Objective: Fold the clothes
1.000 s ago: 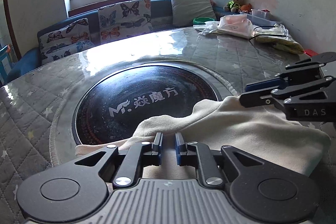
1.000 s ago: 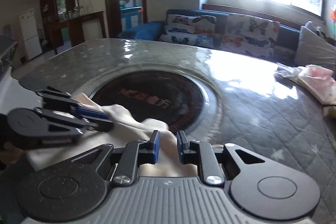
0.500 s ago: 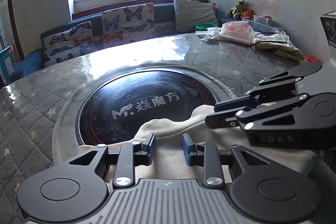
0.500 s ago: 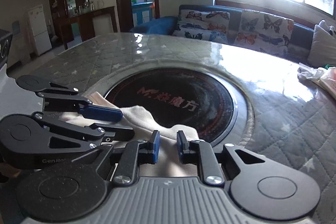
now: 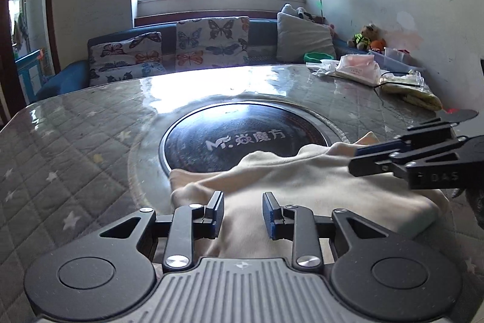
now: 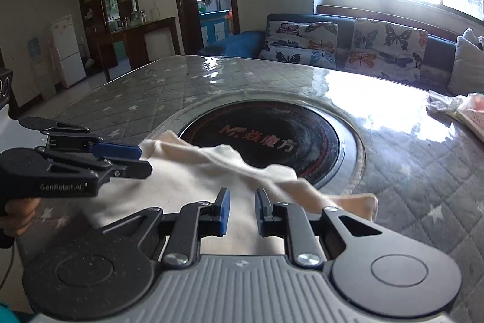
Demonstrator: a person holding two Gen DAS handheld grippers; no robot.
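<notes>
Lying on the near edge of the quilted table (image 5: 75, 141), cream garment (image 5: 302, 189) overlaps the black round cooktop (image 5: 211, 138). Left gripper (image 5: 243, 211): jaws spread, hovering over cloth, nothing pinched. Right gripper (image 6: 241, 211): jaws narrowly apart over cloth, grip unclear. Butterfly cushions (image 5: 211, 41) far side.

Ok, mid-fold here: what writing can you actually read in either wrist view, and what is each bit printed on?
"Mr." followed by three Chinese characters: on the black round cooktop set into the table; also seen in the right wrist view.
"GenRobot.AI": on the side of the left gripper body, right wrist view.
"DAS": on the side of the right gripper body, left wrist view; any letters before it are blurred.
Packaging print at the table's far edge: too small to read.
</notes>
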